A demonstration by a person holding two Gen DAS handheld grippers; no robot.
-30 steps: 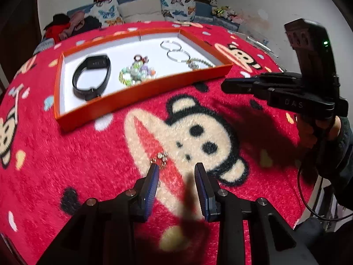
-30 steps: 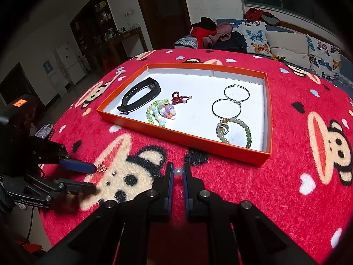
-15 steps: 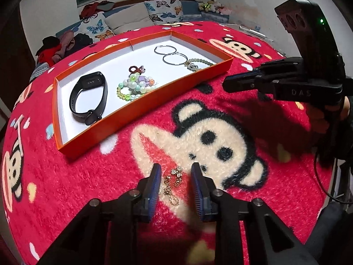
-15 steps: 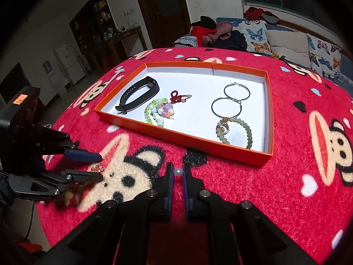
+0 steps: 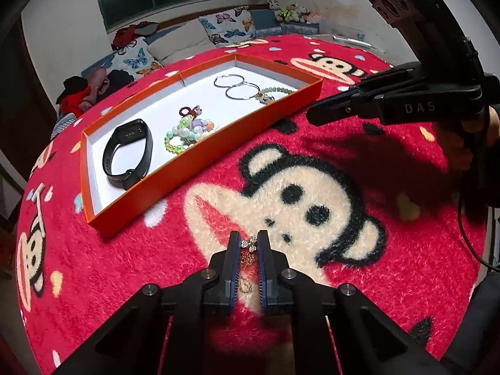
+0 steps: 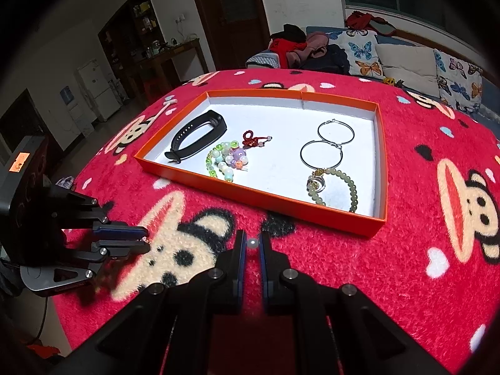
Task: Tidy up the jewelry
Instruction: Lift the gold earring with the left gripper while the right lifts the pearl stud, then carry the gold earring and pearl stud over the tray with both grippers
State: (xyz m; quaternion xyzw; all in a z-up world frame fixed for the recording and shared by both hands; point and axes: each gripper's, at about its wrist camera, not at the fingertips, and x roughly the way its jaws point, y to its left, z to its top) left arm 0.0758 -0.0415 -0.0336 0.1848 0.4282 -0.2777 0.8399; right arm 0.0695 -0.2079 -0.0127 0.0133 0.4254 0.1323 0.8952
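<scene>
My left gripper (image 5: 249,243) is shut on a small gold chain with flower charms (image 5: 248,251), lifted a little off the red monkey-print blanket; it also shows in the right wrist view (image 6: 142,242). My right gripper (image 6: 251,243) is shut on a small white pearl bead (image 6: 252,242) and hovers in front of the orange tray (image 6: 259,198). In the left wrist view the right gripper (image 5: 315,114) is by the tray's near right corner. The tray holds a black wristband (image 6: 195,139), a coloured bead bracelet (image 6: 228,159), a red knot charm (image 6: 254,139), two silver hoops (image 6: 328,143) and a green bead bracelet (image 6: 337,187).
The tray (image 5: 200,153) has low orange walls and a white floor. The blanket (image 5: 312,193) covers a round surface that drops off at its edges. A sofa with butterfly cushions (image 6: 390,53) and heaped clothes stands behind.
My left gripper has closed on the gold chain and lifted it slightly off the blanket. My right gripper has stayed shut on the pearl, almost still.
</scene>
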